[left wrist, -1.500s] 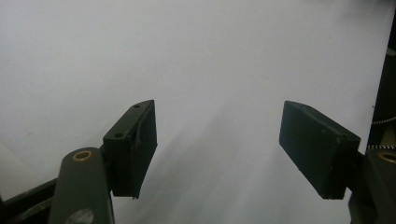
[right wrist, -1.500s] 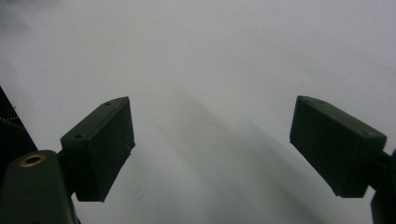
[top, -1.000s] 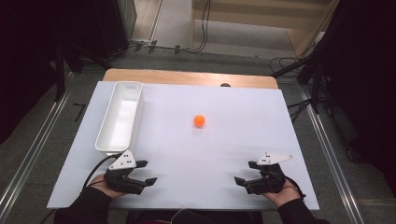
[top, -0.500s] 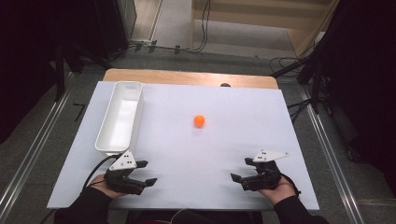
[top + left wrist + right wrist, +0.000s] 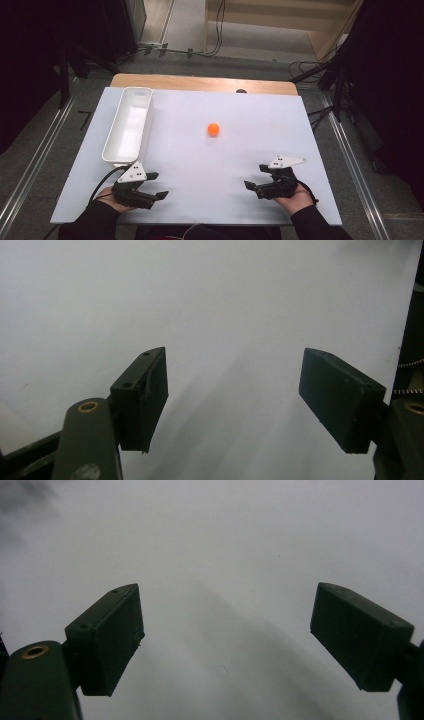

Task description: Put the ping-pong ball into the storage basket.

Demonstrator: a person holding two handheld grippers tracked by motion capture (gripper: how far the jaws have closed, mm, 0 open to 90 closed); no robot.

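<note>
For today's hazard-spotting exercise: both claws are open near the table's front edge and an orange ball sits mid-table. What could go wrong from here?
1. The orange ball lies loose on the smooth white table; a nudge from the right claw could send it rolling off.
2. The left claw sits just before the white tray, so a hasty reach might knock it.

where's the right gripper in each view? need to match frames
High view: right gripper sits at lower right, held low over the near table edge, jaws open and pointing toward the table's middle.
Right gripper view: its own two black jaws rise from the bottom corners, wide apart.
Left gripper view: looks along the left gripper instead.
Shared landmark: the white table surface beneath the jaws.
</note>
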